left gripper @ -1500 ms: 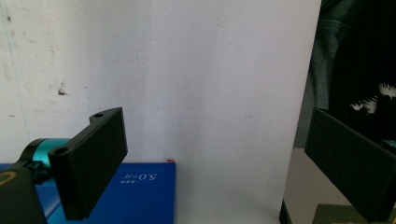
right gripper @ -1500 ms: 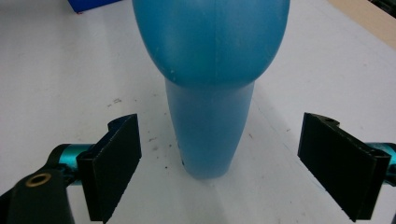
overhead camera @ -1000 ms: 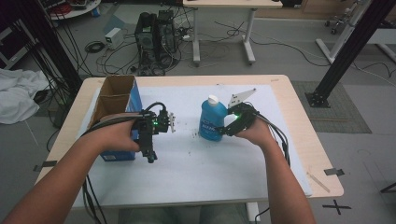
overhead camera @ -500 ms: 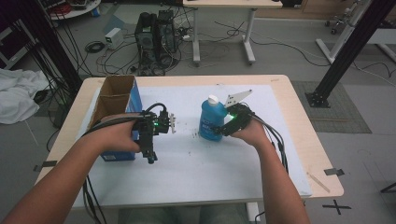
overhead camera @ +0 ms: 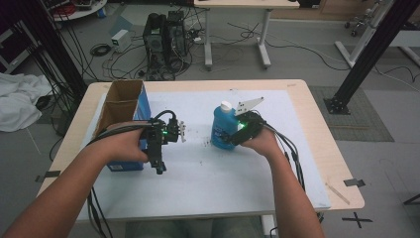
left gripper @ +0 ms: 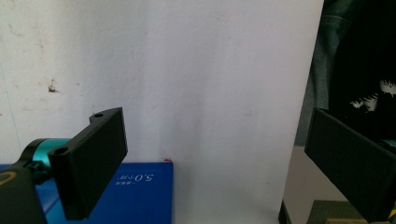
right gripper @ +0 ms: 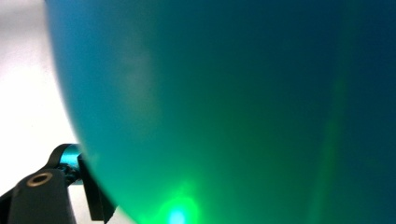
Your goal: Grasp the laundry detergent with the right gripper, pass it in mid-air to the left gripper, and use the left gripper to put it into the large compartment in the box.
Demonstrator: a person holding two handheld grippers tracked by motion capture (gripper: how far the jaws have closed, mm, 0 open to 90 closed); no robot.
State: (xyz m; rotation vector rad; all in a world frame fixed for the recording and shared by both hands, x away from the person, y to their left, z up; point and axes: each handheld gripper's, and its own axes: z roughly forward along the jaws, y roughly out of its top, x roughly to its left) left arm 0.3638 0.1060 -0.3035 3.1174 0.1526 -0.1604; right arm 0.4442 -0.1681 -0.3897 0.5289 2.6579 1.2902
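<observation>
Gripping step: your right hand-held gripper [overhead camera: 233,135] pinches the blue bottle [overhead camera: 222,127], upright mid-worktop [overhead camera: 307,163]. Left hand-held gripper [overhead camera: 177,130] spread, empty, beside the cardboard box [overhead camera: 121,106]. Next likely: a steady lift.

The blue bottle [right gripper: 233,107] sits so close in the right gripper view that it's just a teal blur with a green glare, and it covers one of that gripper's jaws completely; whether the right gripper [overhead camera: 229,140] is actually squeezing it, can't tell from the high view either, too small. In the left gripper view the blue box [left gripper: 135,196] is cut off by the bottom edge and partly behind a jaw; its print is too small to read beyond a number.
</observation>
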